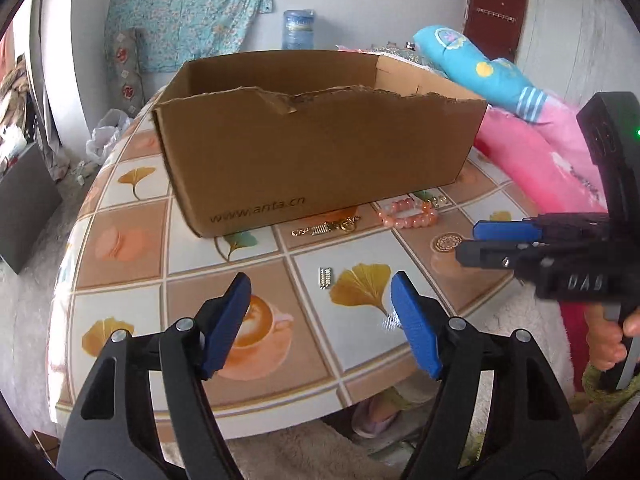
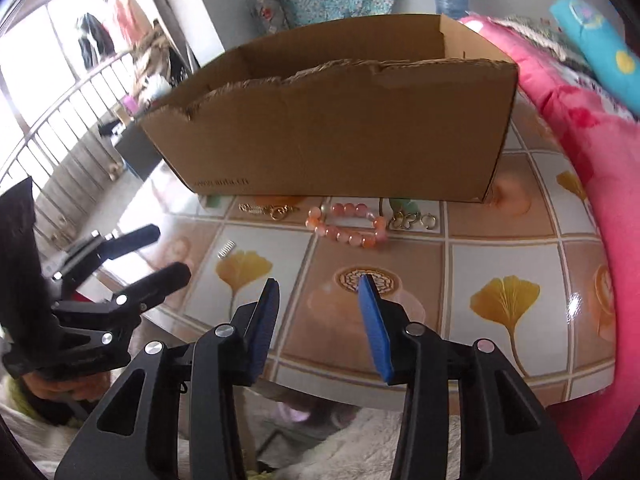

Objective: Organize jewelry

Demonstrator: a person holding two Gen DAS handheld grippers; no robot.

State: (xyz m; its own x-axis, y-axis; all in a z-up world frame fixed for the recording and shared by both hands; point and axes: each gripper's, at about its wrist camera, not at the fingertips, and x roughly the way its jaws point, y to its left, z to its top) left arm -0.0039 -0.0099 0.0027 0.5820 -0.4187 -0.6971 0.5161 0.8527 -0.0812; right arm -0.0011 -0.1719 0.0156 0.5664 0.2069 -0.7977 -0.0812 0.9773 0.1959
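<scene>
Ahead of the jaws of both grippers, at the foot of the cardboard box [image 1: 320, 140], the jewelry lies on the tiled tablecloth [image 1: 132, 240]. The left gripper [image 1: 320, 292] stands released with nothing between its blue pads, and the right gripper [image 2: 318, 294] is also parted and empty. The pink bead bracelet [image 2: 348, 226] looks light and smooth, so I think the beads may roll or slip; a grip across one side of the loop seems best. The gold chain [image 1: 326, 227] is thin and limp and is better pinched at its bunched middle. The small metal spring piece [image 1: 325, 278] lies just beyond the left jaws. Only the right wrist view shows clearly the gold rings [image 2: 412, 220] beside the bracelet; the left wrist view shows the person's hand [image 1: 616, 336].
</scene>
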